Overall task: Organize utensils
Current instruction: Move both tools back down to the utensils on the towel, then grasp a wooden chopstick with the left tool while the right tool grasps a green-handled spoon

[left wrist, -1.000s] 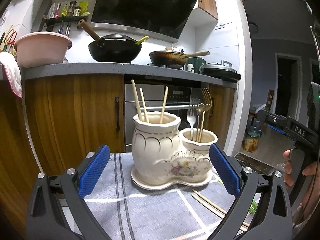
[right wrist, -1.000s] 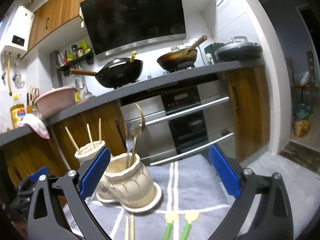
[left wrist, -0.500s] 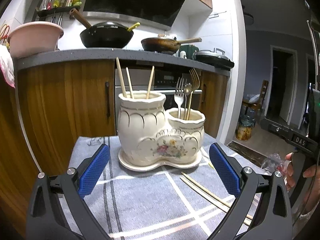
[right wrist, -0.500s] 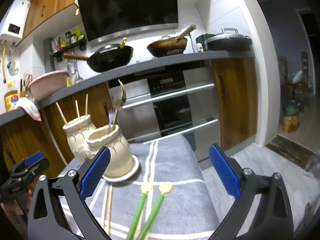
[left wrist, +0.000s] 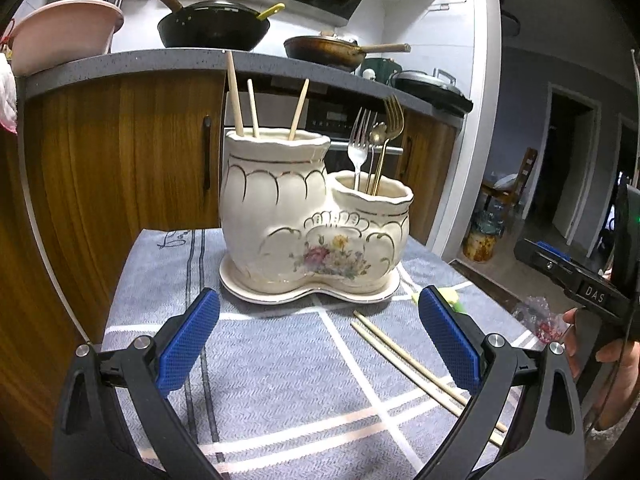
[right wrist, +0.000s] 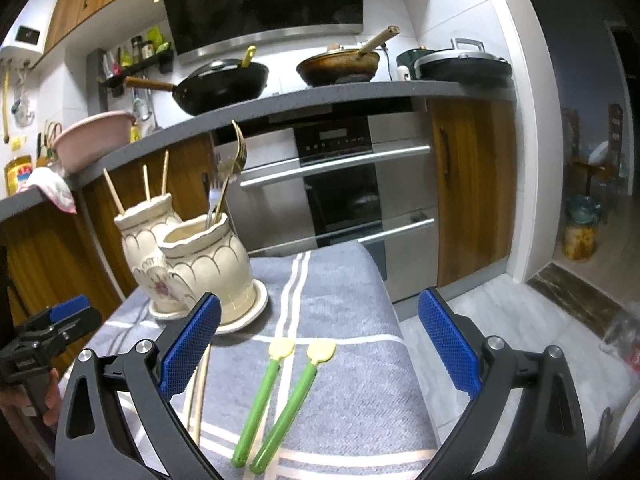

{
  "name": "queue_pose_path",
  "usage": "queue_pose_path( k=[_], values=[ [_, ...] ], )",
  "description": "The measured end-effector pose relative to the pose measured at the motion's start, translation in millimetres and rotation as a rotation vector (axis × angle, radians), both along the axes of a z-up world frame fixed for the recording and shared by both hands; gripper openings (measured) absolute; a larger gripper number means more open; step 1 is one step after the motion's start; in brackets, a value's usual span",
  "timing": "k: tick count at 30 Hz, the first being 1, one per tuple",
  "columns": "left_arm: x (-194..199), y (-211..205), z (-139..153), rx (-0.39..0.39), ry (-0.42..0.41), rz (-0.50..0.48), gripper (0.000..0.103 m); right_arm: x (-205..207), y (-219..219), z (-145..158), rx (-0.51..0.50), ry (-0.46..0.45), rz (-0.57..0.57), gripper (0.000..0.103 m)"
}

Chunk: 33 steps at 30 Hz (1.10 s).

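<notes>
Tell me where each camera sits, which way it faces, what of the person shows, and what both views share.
Left wrist: on the left claw, low over the grey cloth, facing the ceramic holder and cabinets; the right hand shows at the edge.
Right wrist: on the right claw, aimed across the cloth toward the oven, above two green spoons; the left claw sits far left.
Shared: holder, loose chopsticks, cloth, stove pans.

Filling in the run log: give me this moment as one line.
left gripper: open, empty | right gripper: open, empty | chopsticks and spoons loose on cloth | holder: chopsticks, forks
</notes>
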<state>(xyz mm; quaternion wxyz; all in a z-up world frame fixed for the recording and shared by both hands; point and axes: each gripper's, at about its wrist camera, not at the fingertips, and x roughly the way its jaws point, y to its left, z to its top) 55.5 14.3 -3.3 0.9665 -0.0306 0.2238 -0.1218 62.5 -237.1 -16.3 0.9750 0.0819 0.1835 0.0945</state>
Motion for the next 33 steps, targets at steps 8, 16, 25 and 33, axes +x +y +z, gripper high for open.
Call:
queue_pose_path(
  k=[8, 16, 25, 33],
  values=[
    [5, -22, -12, 0.073, 0.084, -0.033, 0.098, 8, 1, -6, -0.012, 0.047, 0.003, 0.098],
    [12, -50, -34, 0.139, 0.226, -0.088, 0.097, 20, -2, -16, -0.037, 0.149, -0.015, 0.098],
    [4, -78, -49, 0.173, 0.341, -0.092, 0.073, 26, -11, -21, 0.008, 0.199, -0.008, 0.098],
    [6, -87, -53, 0.187, 0.378, -0.026, 0.06, 29, 0, -26, -0.029, 0.243, 0.02, 0.096]
  ],
)
